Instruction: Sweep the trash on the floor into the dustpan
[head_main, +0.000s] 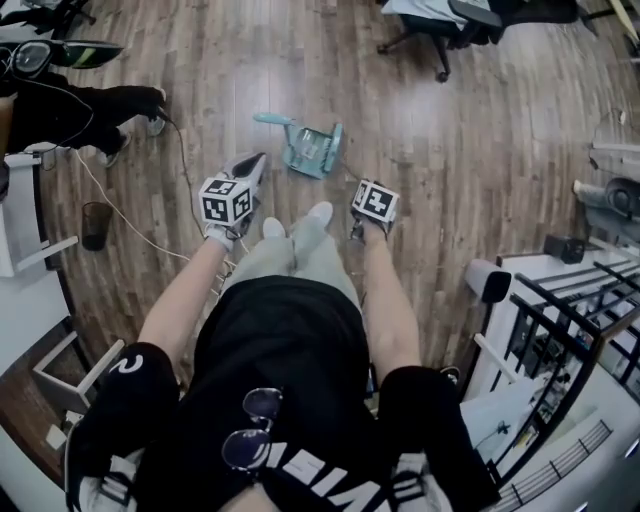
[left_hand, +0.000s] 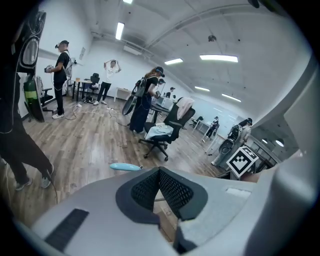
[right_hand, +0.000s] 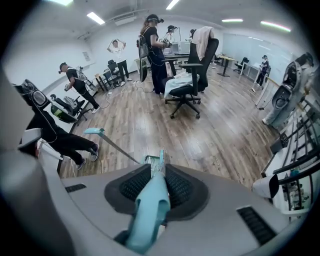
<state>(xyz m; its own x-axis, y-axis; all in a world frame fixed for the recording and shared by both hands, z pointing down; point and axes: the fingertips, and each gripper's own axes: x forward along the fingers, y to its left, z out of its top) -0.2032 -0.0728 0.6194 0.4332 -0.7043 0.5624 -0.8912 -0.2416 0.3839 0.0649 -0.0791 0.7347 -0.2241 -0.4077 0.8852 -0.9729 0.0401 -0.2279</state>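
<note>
While no trash is discernible on the floor (head_main: 480, 150), the dustpan (head_main: 315, 148) stands ahead of the feet, broom (head_main: 270, 119) lodged in it. The right gripper (right_hand: 159, 175) pinches its handle (right_hand: 149, 212), evidently for positioning. The left gripper (left_hand: 160, 172) has its jaws pressed together, empty.

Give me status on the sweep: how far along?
Done: the right gripper is shut on the dustpan handle, and the dustpan rests on the floor. In hand: only that; the left gripper is shut and empty. Left: take the broom by the dustpan, then sweep. No trash shows in any view.
</note>
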